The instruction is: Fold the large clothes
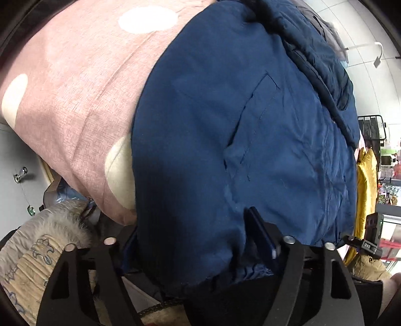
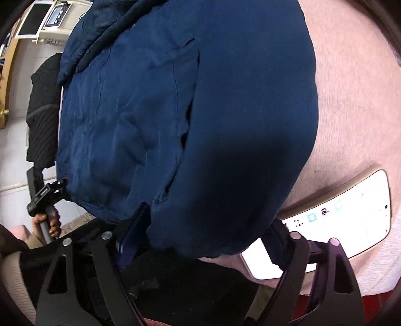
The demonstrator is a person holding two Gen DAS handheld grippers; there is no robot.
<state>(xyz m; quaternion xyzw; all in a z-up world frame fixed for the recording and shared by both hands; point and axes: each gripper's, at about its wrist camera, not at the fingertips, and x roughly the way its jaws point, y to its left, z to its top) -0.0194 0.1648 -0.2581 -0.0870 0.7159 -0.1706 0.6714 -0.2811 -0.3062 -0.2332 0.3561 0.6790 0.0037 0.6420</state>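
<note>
Left wrist view: navy jacket [image 1: 238, 140] fills centre and right of frame, lying on a pink sheet [image 1: 80, 95] w/ big white dots. Stitched pocket seam visible mid-frame; darker quilted part bunched at upper right. Hem edge runs along the bottom, down into the left gripper [image 1: 195, 247]. Fingers spread wide, one at lower left, one at lower right; hem cloth sags between them and a fold of it lies against the inner face of the right finger [image 1: 288, 253]. Cannot tell if anything is actually pinched. Lower left: fur-trimmed beige garment [image 1: 42, 240] beside the sheet edge. Right edge: yellow cloth [image 1: 367, 190], cluttered room behind.

Right wrist view: same jacket [image 2: 195, 120] covers centre and upper left, pink sheet [image 2: 351, 105] to the right of it. Right gripper [image 2: 200, 242] also spread, fingers at lower left and lower right; hem drops between them, touching the inner side of the left finger [image 2: 130, 230]. Grip not confirmable. White phone [image 2: 325, 233], screen lit, lies on the sheet at lower right, just behind the right finger. Left edge: black garment [image 2: 43, 112], and below it the person's left hand [image 2: 47, 223] on the other gripper's handle. Upper left: device w/ small display [image 2: 56, 13].
</note>
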